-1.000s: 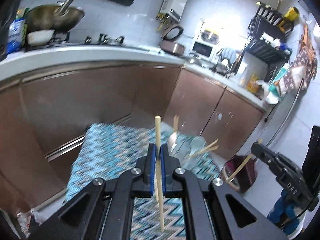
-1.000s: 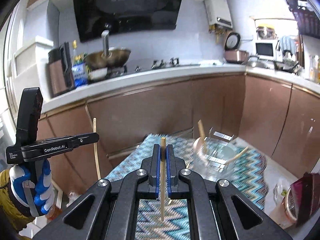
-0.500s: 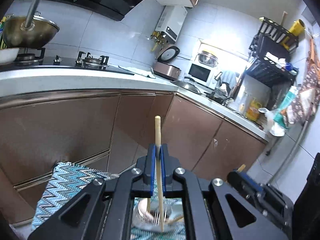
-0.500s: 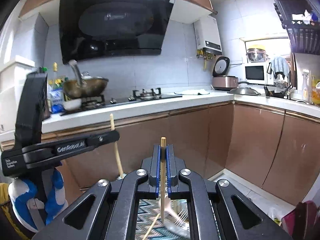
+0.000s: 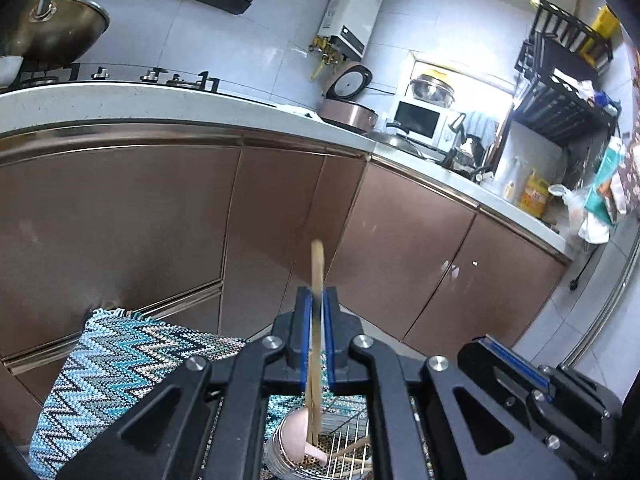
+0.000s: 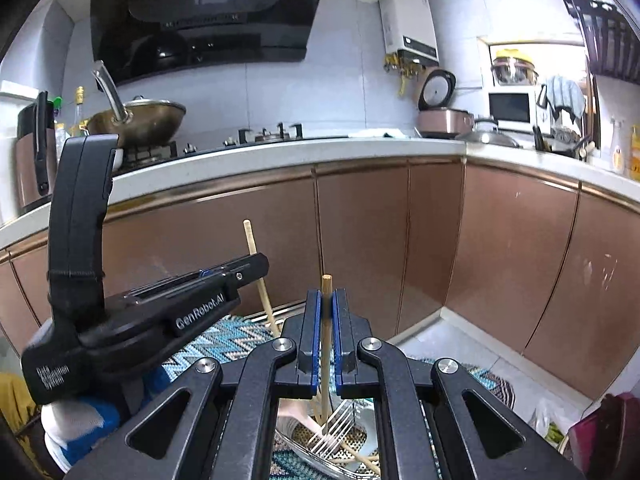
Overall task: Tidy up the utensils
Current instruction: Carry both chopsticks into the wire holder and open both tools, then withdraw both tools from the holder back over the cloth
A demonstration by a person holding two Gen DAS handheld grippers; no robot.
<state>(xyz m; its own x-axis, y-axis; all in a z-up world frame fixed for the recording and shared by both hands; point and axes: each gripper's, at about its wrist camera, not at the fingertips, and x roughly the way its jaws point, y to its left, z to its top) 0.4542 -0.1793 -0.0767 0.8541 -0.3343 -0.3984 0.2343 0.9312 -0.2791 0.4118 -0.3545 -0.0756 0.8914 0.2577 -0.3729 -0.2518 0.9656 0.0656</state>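
slim wooden chopstick (image 5: 316,320), round perforated holder (image 6: 320,438)

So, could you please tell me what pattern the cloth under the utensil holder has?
A blue, teal, black and white zigzag cloth, clearest in the left wrist view.

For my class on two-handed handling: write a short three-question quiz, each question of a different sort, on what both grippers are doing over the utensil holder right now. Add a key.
1. True or false: the left gripper is shut on a pale wooden chopstick.
2. The right gripper holds: A) a metal fork, B) a thin wooden chopstick, C) nothing.
3. Fill in: below both grippers, on the blue zigzag-patterned woven cloth, stands a round perforated metal utensil holder that already holds a pale pink plastic ____.

Key: 1 true; 2 B; 3 spoon.
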